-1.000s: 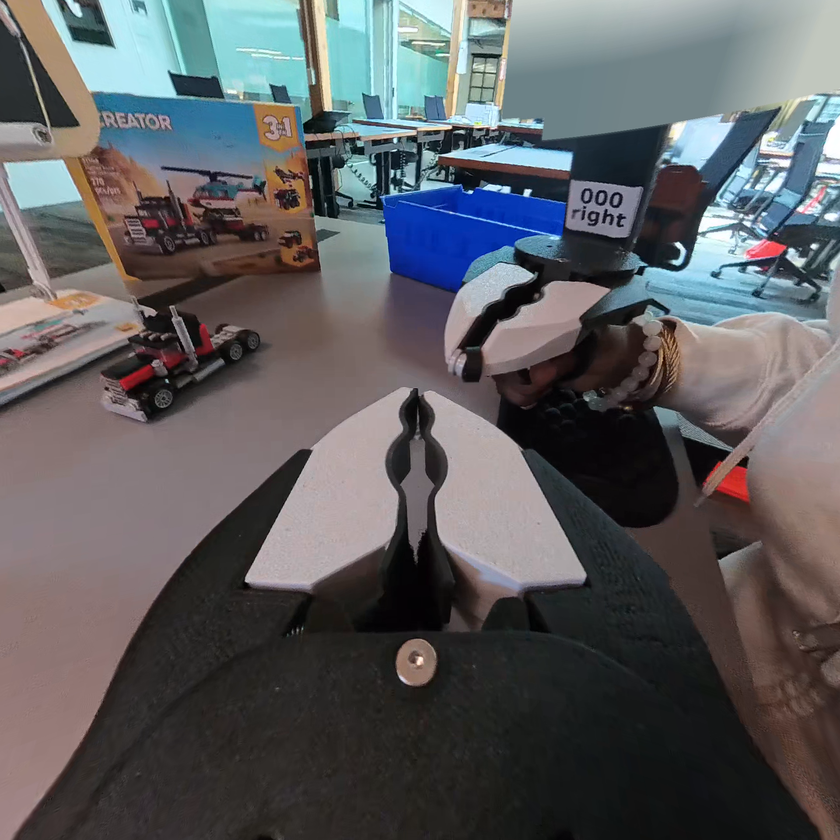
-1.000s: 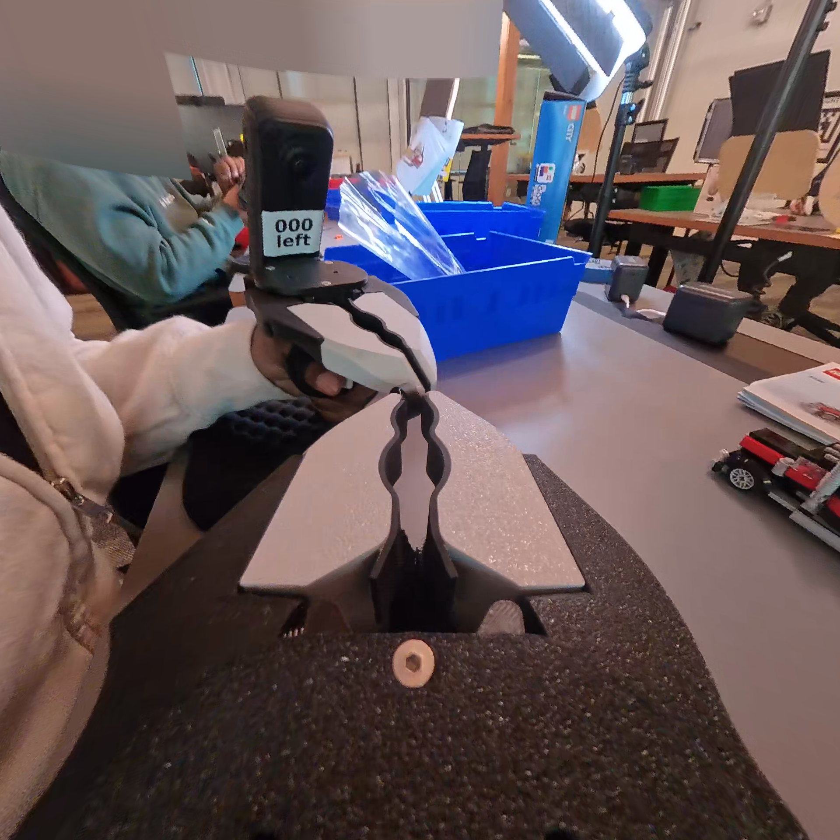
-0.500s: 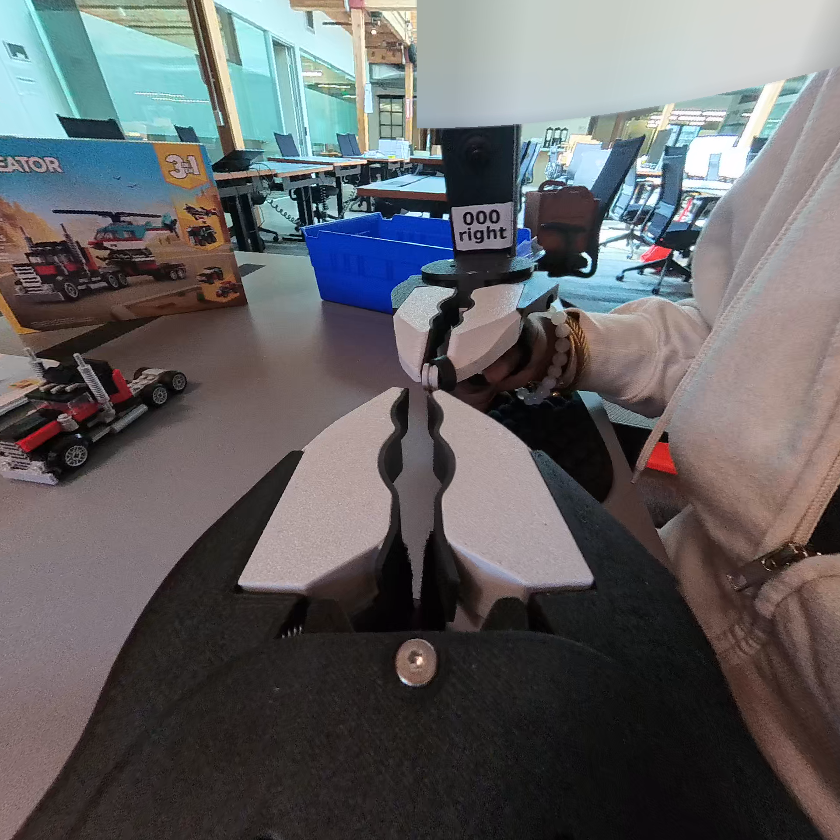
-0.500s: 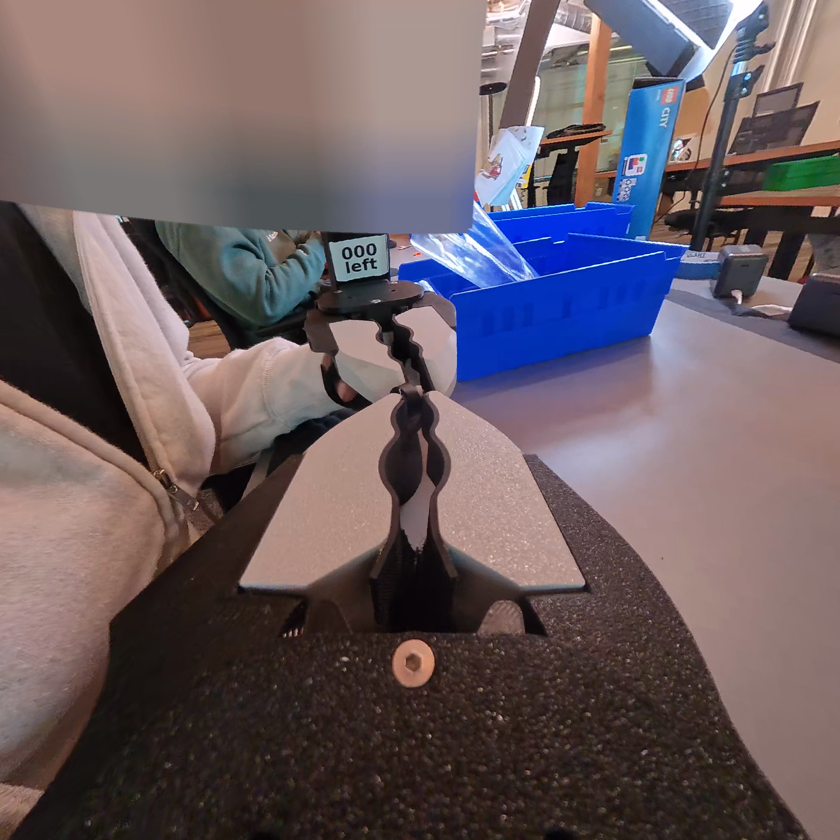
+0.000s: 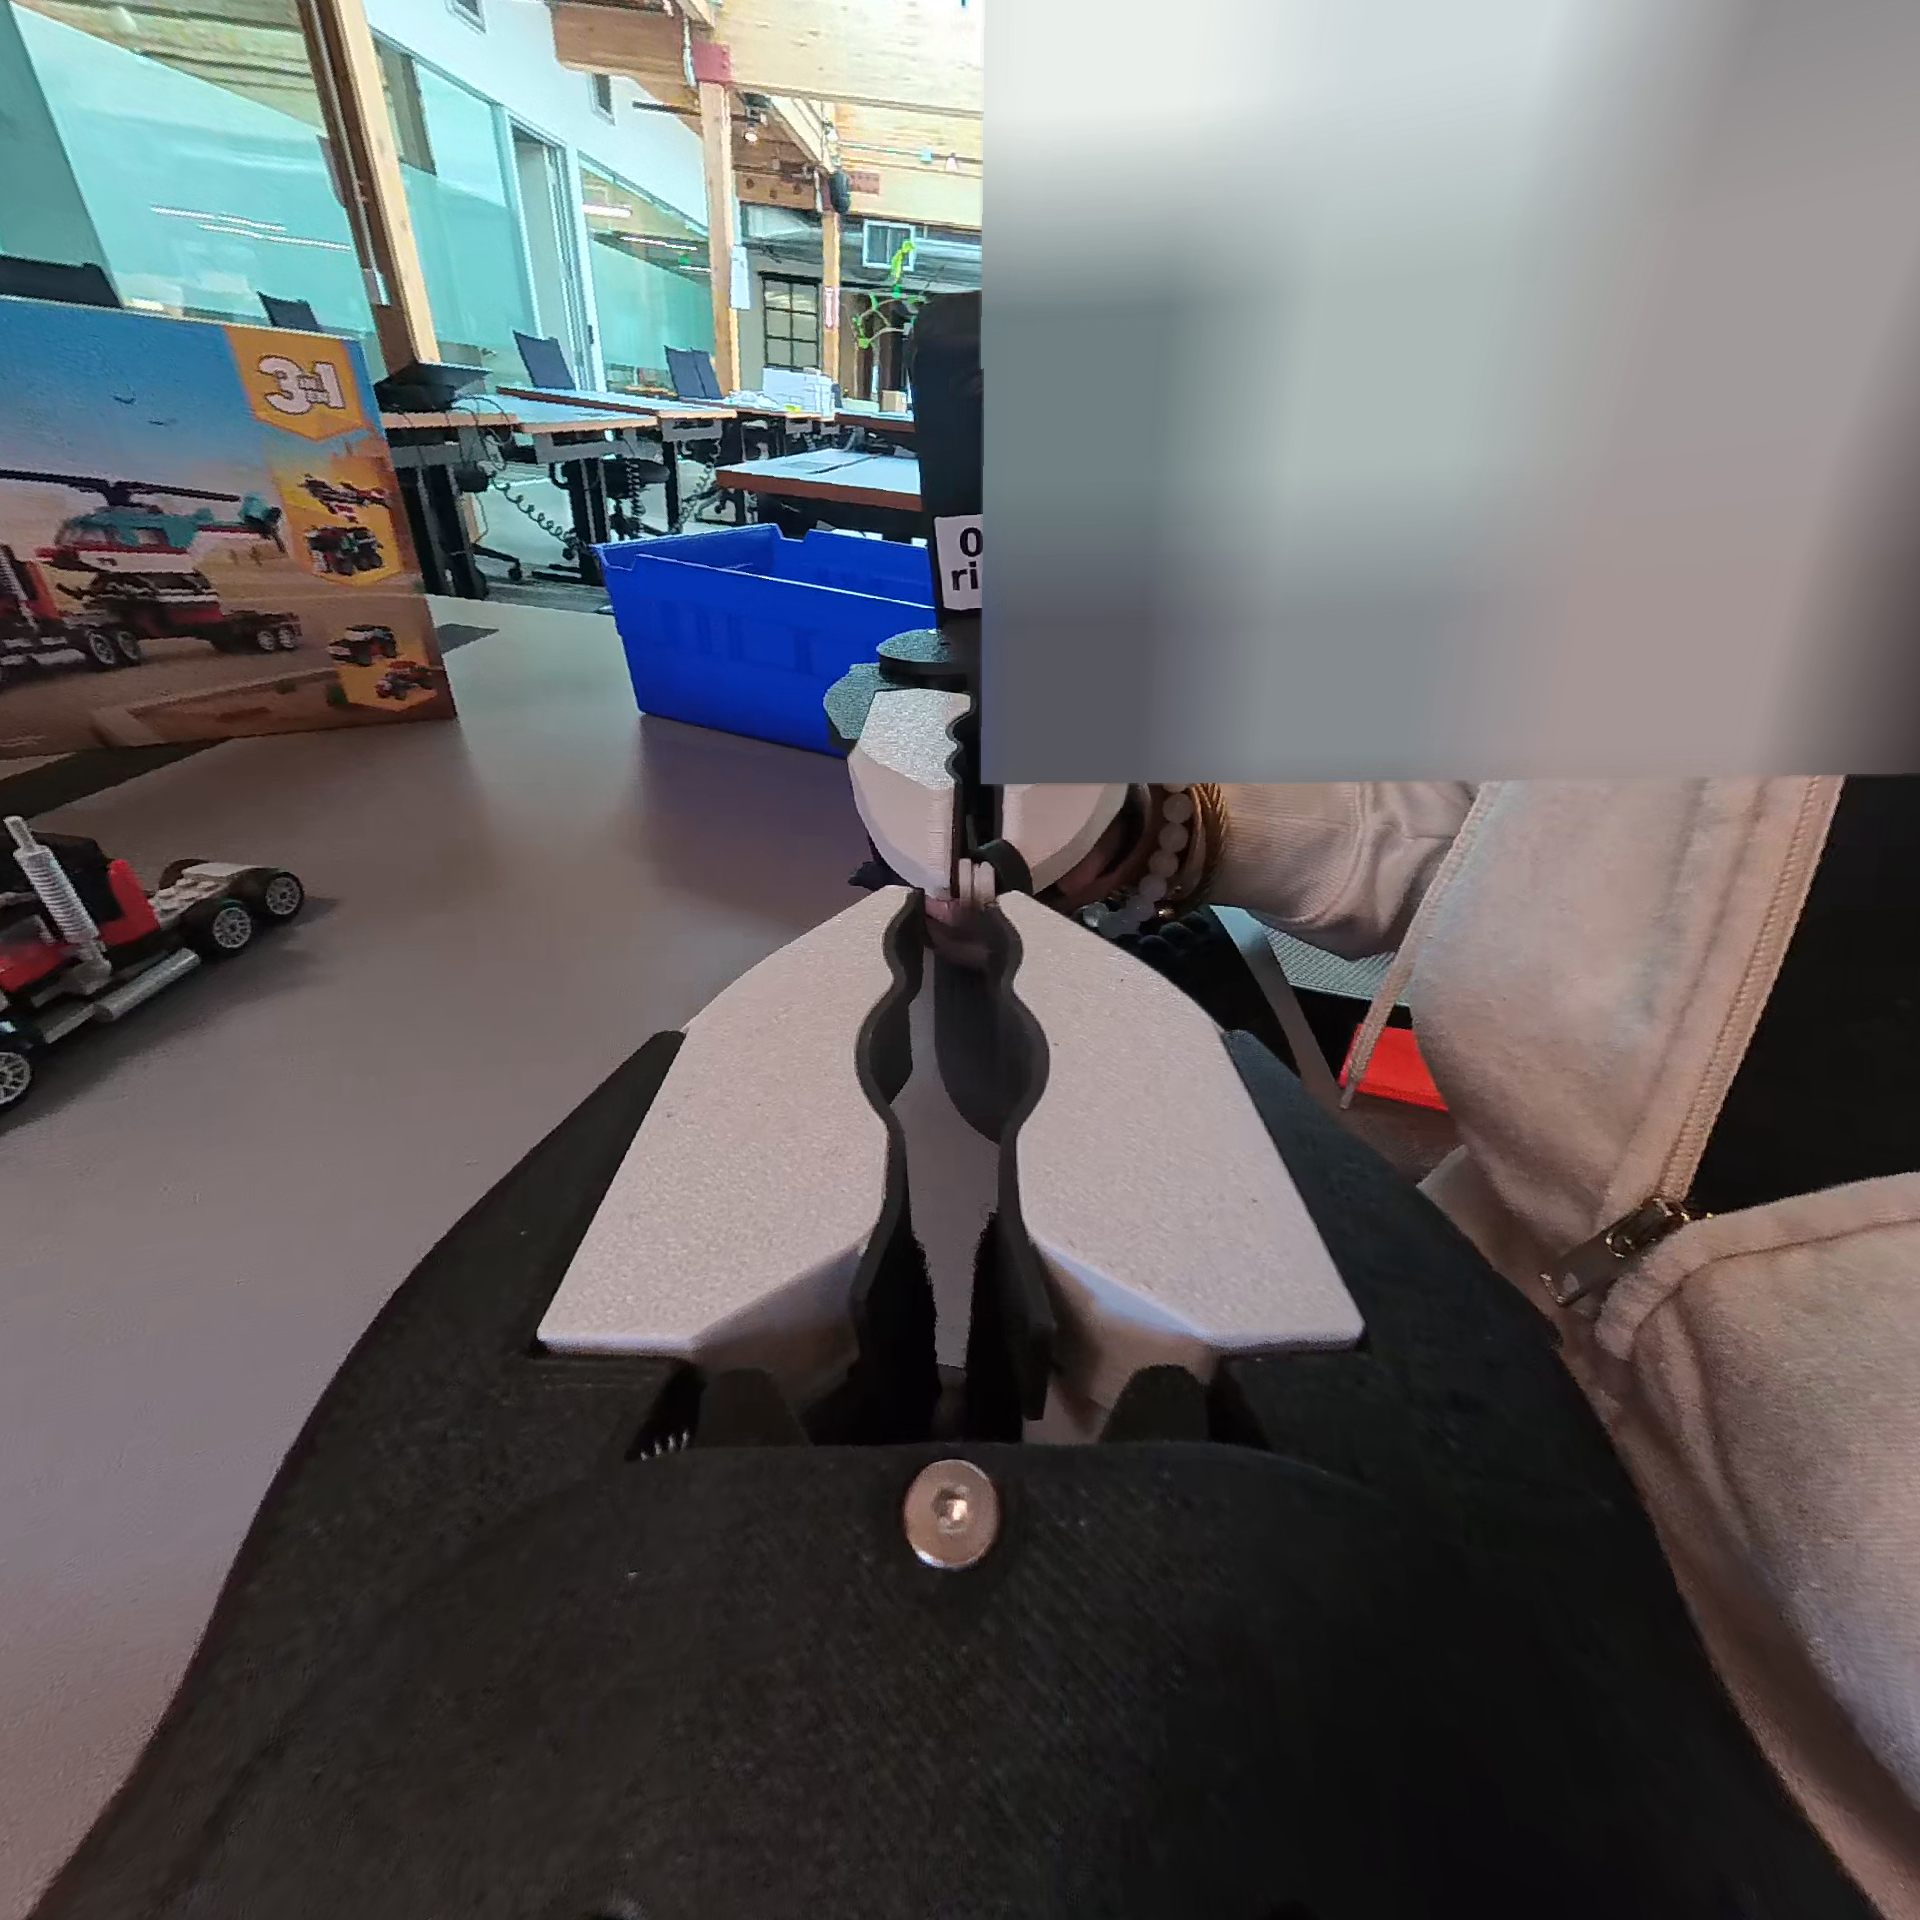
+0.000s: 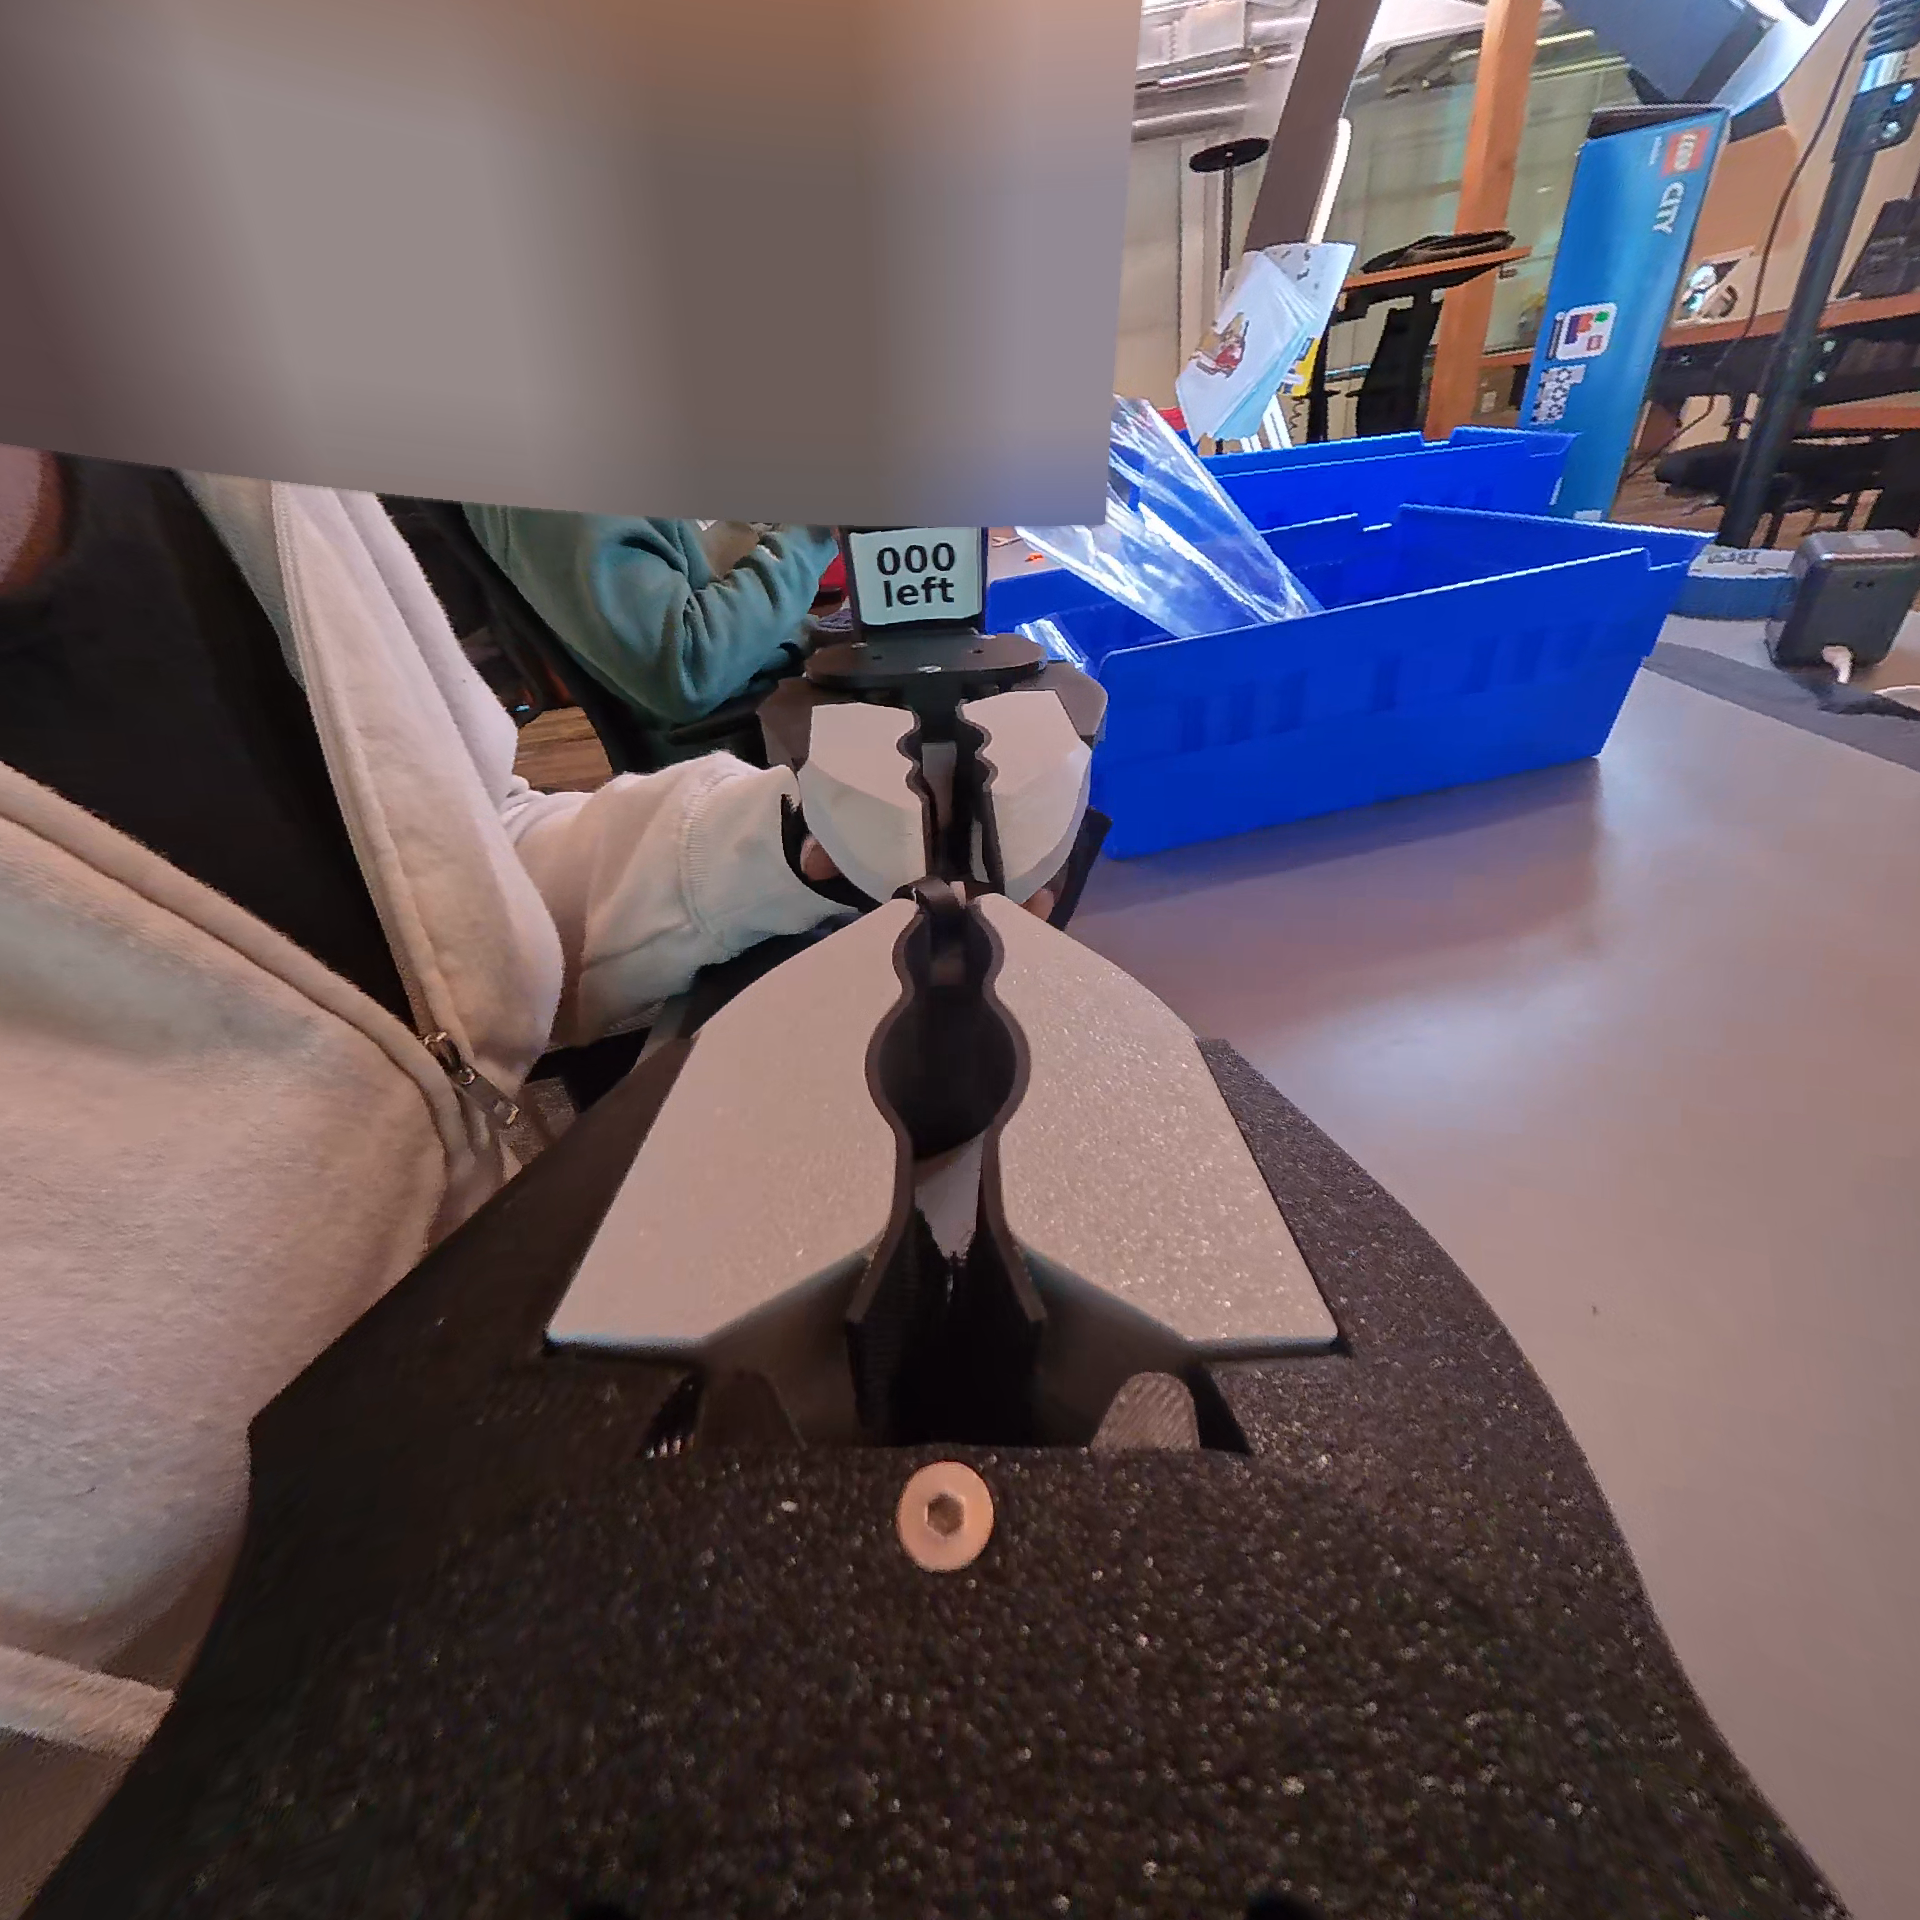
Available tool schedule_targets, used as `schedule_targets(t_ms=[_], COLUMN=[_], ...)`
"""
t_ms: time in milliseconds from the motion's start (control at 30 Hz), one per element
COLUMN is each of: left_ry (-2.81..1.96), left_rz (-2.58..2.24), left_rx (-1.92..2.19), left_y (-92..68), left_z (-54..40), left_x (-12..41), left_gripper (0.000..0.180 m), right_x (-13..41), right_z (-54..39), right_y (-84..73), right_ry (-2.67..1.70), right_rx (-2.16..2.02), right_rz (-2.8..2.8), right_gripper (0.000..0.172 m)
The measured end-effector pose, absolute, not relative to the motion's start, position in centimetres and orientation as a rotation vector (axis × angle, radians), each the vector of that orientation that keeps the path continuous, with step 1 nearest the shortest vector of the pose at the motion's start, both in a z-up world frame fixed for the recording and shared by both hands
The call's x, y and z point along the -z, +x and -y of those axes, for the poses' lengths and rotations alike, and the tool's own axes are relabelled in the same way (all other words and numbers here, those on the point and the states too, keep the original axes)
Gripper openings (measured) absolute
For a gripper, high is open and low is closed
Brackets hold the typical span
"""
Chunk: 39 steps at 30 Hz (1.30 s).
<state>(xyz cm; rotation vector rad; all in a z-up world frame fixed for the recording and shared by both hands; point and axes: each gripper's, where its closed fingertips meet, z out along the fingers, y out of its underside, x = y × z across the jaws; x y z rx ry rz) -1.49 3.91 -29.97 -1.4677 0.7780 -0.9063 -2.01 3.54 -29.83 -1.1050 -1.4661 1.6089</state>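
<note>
My right gripper is shut on a small black-and-white toy piece, a dark ring with white round parts. The left wrist view shows that gripper head-on, with the piece at its tips. My left gripper faces it tip to tip, its jaws slightly apart. The piece sits right at the mouth of the left fingertips, which do not press on it. The right wrist view shows the left gripper head-on, with a gap between its fingers. Both are held just above the near edge of the grey table.
A black-and-red toy truck stands on the table at the left, with a picture box behind it. A blue bin stands farther back; it holds a clear plastic bag. A person in a teal sleeve sits behind. My two grippers' fingertips are within a few centimetres of each other.
My left gripper has swung right towards the right gripper until their tips meet, and its jaws have opened from shut. The right gripper has kept hold of the small piece.
</note>
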Motion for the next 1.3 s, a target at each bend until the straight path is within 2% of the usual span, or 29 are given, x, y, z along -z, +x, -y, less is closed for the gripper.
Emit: schedule_targets(t_ms=[233, 1067, 1167, 1300], left_ry=[-1.443, -1.401, -1.382, -1.409], left_rz=[-0.775, -0.819, -0.735, -0.674], left_rx=[0.999, 1.131, 1.126, 1.08], left_y=[-1.5, -1.0, -1.9, -2.7], left_z=[-3.3, -1.9, -2.5, -3.3], left_x=[29.6, 29.4, 28.8, 28.9], left_gripper=[0.016, 0.006, 0.006, 0.006], right_x=[30.0, 29.4, 28.9, 28.4], right_z=[-3.1, -1.9, -2.6, -3.6], right_y=[-2.2, -2.0, -2.5, -3.0], right_ry=[-1.089, -1.018, -1.01, -0.954], right_rx=[-1.639, -1.69, -1.626, -1.432], right_rz=[1.499, 1.531, 1.465, 1.408], right_gripper=[0.006, 0.006, 0.01, 0.004])
